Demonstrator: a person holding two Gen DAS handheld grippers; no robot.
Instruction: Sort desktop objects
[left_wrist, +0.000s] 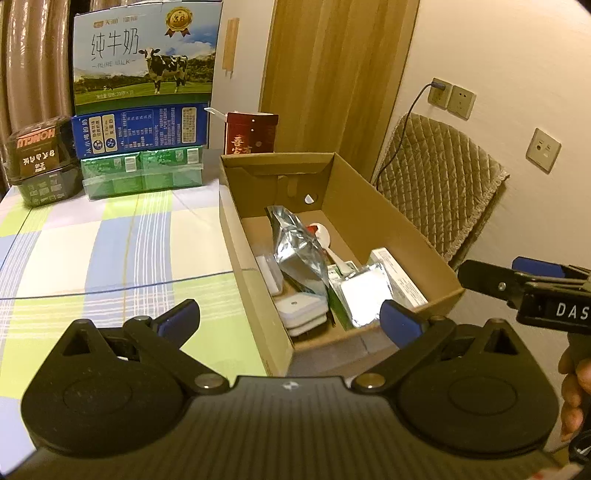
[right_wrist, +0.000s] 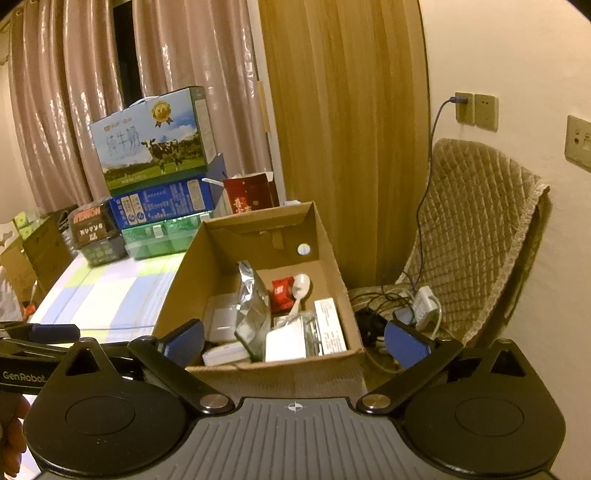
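An open cardboard box (left_wrist: 388, 225) (right_wrist: 328, 251) stands on the checked tablecloth at the table's right edge. Inside lie a crumpled silver foil bag (left_wrist: 299, 251) (right_wrist: 253, 314), a white spoon (right_wrist: 301, 290), a red packet (right_wrist: 282, 293), flat white boxes (left_wrist: 301, 314) (right_wrist: 286, 345) and a long white carton (right_wrist: 330, 330). My left gripper (left_wrist: 290, 319) is open in front of the box's near end, nothing between its fingers. My right gripper (right_wrist: 295, 341) is open too, spanning the box's near wall without touching it. The right gripper (left_wrist: 517, 282) also shows at the right edge of the left wrist view.
Stacked milk cartons (left_wrist: 144, 81) (right_wrist: 155, 147), a blue box (left_wrist: 138, 127), a green pack (left_wrist: 142, 171) and dark packs (left_wrist: 40, 158) stand at the table's far end, beside a red box (left_wrist: 251, 134). A quilt-covered chair (right_wrist: 472, 236) with cables and chargers (right_wrist: 421, 306) stands right of the table.
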